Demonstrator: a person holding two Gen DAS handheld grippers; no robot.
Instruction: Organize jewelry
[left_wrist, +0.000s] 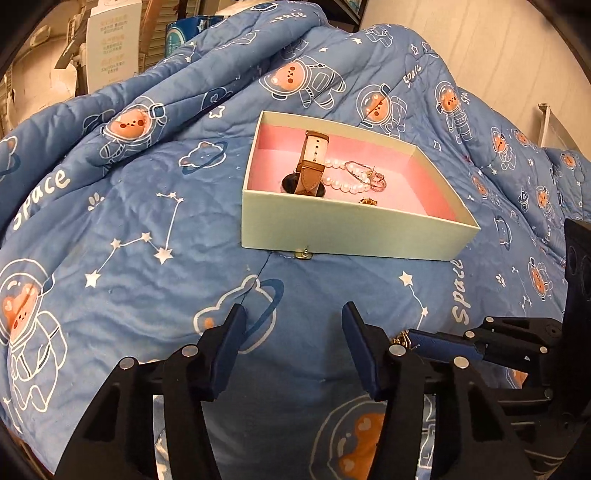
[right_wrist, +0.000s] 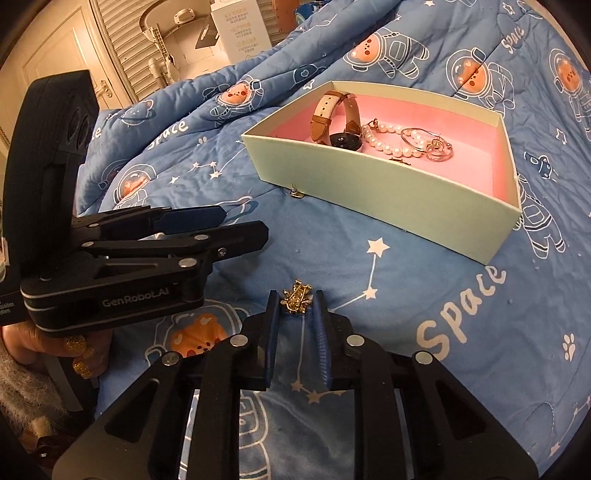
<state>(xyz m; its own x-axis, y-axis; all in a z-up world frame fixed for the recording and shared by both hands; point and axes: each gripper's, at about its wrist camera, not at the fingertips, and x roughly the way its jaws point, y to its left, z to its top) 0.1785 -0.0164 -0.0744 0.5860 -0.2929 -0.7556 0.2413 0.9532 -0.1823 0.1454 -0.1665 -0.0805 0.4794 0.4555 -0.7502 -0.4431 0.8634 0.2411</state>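
While the right gripper (right_wrist: 295, 308) pinched a gold brooch (right_wrist: 296, 297) at its fingertips above the blue quilt (right_wrist: 424, 288), left gripper (left_wrist: 293, 319) gaped empty, near the pink-lined box (left_wrist: 343, 225) farther off.

Open quilt (right_wrist: 388, 280) lies between right gripper (right_wrist: 295, 314) and box (right_wrist: 369, 188); left gripper (right_wrist: 236, 229) flanks it; stud earring (right_wrist: 295, 192) lies at the box wall.

Both wrist views look forward, low over the bed (left_wrist: 129, 221), sharing the box (left_wrist: 332, 229) (right_wrist: 369, 192) ahead, each seeing the other gripper.
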